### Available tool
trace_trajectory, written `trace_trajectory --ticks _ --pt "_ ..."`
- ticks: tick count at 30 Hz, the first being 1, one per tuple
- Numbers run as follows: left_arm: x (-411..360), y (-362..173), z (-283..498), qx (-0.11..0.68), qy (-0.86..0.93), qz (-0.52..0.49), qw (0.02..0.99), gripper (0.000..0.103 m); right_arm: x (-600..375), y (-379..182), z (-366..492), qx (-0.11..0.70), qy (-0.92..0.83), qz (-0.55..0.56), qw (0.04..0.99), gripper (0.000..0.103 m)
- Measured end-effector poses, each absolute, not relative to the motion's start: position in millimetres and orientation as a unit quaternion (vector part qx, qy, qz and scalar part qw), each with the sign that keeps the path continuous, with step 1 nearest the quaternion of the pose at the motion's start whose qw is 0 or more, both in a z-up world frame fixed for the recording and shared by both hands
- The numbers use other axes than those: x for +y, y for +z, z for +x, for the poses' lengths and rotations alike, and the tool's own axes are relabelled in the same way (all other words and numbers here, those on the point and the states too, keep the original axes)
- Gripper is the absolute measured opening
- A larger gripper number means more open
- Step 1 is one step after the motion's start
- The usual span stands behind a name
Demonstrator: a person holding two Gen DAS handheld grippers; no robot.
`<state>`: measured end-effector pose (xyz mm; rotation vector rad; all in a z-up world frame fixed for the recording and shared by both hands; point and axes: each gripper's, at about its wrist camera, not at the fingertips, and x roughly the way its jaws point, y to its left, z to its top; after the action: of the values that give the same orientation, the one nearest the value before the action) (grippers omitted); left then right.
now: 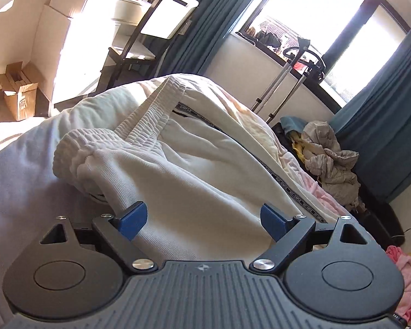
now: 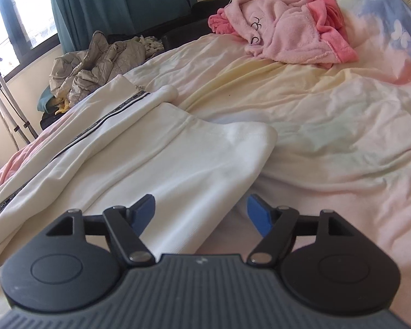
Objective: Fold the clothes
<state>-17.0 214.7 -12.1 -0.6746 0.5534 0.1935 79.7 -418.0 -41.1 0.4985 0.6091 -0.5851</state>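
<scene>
White sweatpants (image 1: pixel 194 164) with a black lettered side stripe lie on the bed, the elastic waistband (image 1: pixel 101 142) bunched at the left. My left gripper (image 1: pixel 202 219) is open, its blue pads on either side of a fold of the pants near the waist. In the right wrist view the pant legs (image 2: pixel 178 159) lie folded over each other, cuffs pointing away. My right gripper (image 2: pixel 201 212) is open, low over the edge of the upper leg, its left pad over the cloth and its right pad over the bed sheet (image 2: pixel 328 126).
A pink fleece garment (image 2: pixel 285 30) lies at the head of the bed. A crumpled grey-beige garment (image 2: pixel 96 63) sits off the far edge, with teal curtains (image 1: pixel 383 137), a window and a tripod (image 1: pixel 285 82) behind. A chair (image 1: pixel 150 35) and cardboard box (image 1: pixel 19 90) stand on the floor.
</scene>
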Motion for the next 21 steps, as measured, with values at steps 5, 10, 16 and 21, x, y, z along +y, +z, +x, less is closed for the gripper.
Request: trace_trajectory --ticks 5,10,16,21 --pt "217.2 -10.1 -21.9 0.264 0.103 -0.336 0.898 0.092 -449.1 -54.6 69.2 0.274 -0.336 0.319 0.843 0.086" --pt "212.5 -7.1 -22.0 0.269 0.112 -0.327 0.899 0.093 -469.9 -82.2 78.2 0.298 -0.322 0.396 0.807 0.088" --pt "211.2 -8.1 -20.7 0.271 0.119 -0.325 0.898 0.094 -470.3 -80.9 110.2 0.29 -0.225 0.401 0.839 0.088" --pt "212.5 -12.0 -16.0 0.277 0.13 -0.327 0.894 0.094 -486.3 -84.2 127.3 0.291 -0.179 0.42 0.84 0.085"
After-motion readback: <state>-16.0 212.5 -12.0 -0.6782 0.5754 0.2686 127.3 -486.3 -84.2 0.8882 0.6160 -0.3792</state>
